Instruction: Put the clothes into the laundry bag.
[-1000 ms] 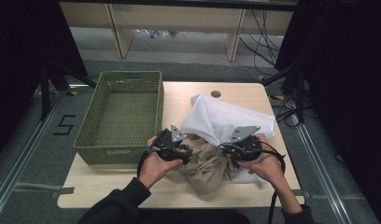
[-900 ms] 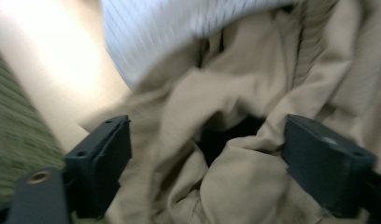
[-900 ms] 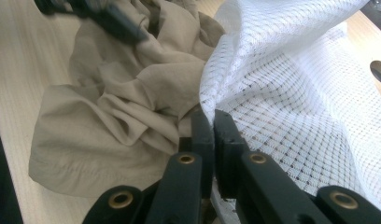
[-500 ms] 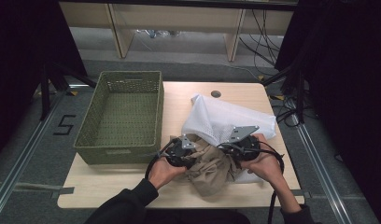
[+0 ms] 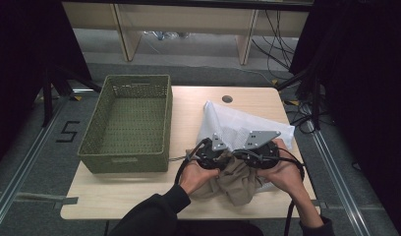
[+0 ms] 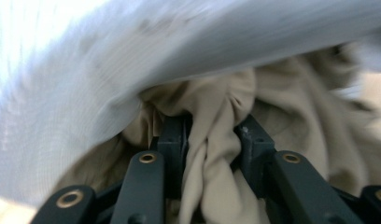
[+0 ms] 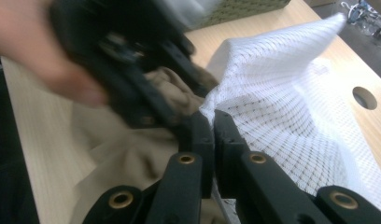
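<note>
A white mesh bag (image 5: 238, 123) lies on the right half of the wooden table (image 5: 115, 196), with a crumpled tan cloth (image 5: 238, 183) at its near edge. My left gripper (image 5: 226, 158) is shut on a bunched fold of the tan cloth (image 6: 216, 121), pressed under the bag's edge (image 6: 86, 93). My right gripper (image 5: 242, 156) is close beside it. Its jaws (image 7: 211, 122) are pinched together on the rim of the mesh bag (image 7: 291, 93). In the right gripper view the left gripper (image 7: 188, 93) is blurred, with the tan cloth (image 7: 123, 149) below it.
An olive woven basket (image 5: 134, 77) stands on the left half of the table with nothing seen inside. A round cable hole (image 5: 227, 99) is at the far edge. Floor rails and cables run to the right of the table.
My left gripper has moved right, from near the basket's corner to right beside the right gripper, taking the tan cloth toward the bag's opening. The right gripper has hardly moved.
</note>
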A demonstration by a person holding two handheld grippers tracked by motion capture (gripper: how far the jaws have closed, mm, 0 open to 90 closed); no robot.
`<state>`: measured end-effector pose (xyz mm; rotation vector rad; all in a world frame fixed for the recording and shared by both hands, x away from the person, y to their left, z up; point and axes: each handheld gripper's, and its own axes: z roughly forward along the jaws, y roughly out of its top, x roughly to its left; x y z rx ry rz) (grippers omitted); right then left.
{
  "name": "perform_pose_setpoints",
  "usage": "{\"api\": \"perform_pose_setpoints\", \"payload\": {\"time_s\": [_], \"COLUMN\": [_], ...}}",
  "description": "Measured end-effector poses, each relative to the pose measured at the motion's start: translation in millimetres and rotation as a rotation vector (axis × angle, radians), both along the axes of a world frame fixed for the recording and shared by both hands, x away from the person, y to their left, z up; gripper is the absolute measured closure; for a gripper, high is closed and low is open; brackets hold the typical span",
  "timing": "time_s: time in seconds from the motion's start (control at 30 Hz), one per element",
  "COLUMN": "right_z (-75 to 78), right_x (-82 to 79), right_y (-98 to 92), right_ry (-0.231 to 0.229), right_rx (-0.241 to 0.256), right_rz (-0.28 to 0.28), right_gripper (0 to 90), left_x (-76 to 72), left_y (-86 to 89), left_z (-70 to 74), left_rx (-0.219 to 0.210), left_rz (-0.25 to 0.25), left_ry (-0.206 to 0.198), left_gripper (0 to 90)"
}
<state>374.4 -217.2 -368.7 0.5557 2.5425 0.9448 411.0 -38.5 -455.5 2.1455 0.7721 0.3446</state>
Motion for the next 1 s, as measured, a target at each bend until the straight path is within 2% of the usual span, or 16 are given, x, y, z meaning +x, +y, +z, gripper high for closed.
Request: {"api": "perform_pose_setpoints", "payload": {"time_s": [0.03, 0.1, 0.13, 0.17, 0.2, 0.27, 0.37, 0.4, 0.43, 0.47, 0.53, 0.6, 0.63, 0.67, 0.8, 1.0], "right_z": [-1.5, -6.5, -10.0, -13.6, -17.0, -21.5, -22.2, -22.2, -22.3, -22.8, -23.8, -24.5, -24.5, -24.5, -24.8, -26.5], "right_x": [0.8, 1.4, 2.2, 2.9, 3.6, 6.4, 6.5, 7.0, 7.2, 7.3, 6.9, 8.3, 8.3, 8.1, 8.4, 9.5], "right_y": [-0.8, -2.5, -2.9, -3.2, -3.6, -4.5, -5.5, -5.5, -5.1, -4.5, -2.8, -2.6, -2.5, -2.6, -3.2, -2.1], "right_ry": [-0.007, 0.013, 0.022, 0.034, 0.040, 0.043, 0.052, 0.050, 0.053, 0.055, 0.068, 0.052, 0.053, 0.055, 0.062, 0.062], "right_rx": [-0.005, -0.006, -0.015, -0.019, -0.028, -0.031, -0.031, -0.030, -0.029, -0.030, -0.031, -0.040, -0.038, -0.037, -0.031, -0.039], "right_rz": [0.015, -0.001, -0.003, 0.003, -0.004, 0.011, 0.010, 0.009, 0.005, 0.004, 0.004, 0.009, 0.009, 0.010, 0.009, 0.014], "right_gripper": [89.4, 89.4, 89.4, 89.4, 89.4, 89.4, 89.4, 89.4, 89.4, 89.3, 89.3, 89.3, 89.3, 89.3, 89.2, 89.3], "left_x": [2.4, 2.2, -0.5, -2.6, -5.2, -8.4, -11.4, -11.4, -10.5, -8.0, -0.5, 7.3, 11.8, 15.6, 29.2, 41.5], "left_y": [-0.8, -1.0, -2.2, 0.5, 5.1, 17.3, 42.6, 50.4, 56.1, 60.2, 63.3, 60.9, 59.4, 56.3, 52.6, 59.1], "left_z": [-7.7, -20.7, -26.5, -28.3, -28.7, -22.8, -6.3, -0.4, 3.9, 6.8, 4.7, -3.7, -9.0, -15.3, -29.7, -46.4], "left_rx": [-0.017, 0.033, 0.039, 0.044, 0.005, -0.002, -0.018, 0.008, 0.072, 0.135, 0.149, 0.177, 0.203, 0.204, 0.211, 0.075], "left_rz": [0.013, -0.026, -0.010, -0.024, -0.011, -0.019, 0.012, 0.034, 0.058, 0.075, 0.067, 0.081, 0.078, 0.095, 0.102, 0.097], "left_ry": [0.021, 0.029, 0.032, 0.042, 0.048, 0.052, 0.017, -0.016, -0.066, -0.085, -0.020, -0.008, 0.016, 0.040, 0.052, 0.160], "left_gripper": [65.1, 60.1, 56.3, 50.9, 45.9, 36.8, 28.4, 27.6, 26.8, 23.7, 22.1, 19.9, 17.7, 16.5, 14.8, 16.0]}}
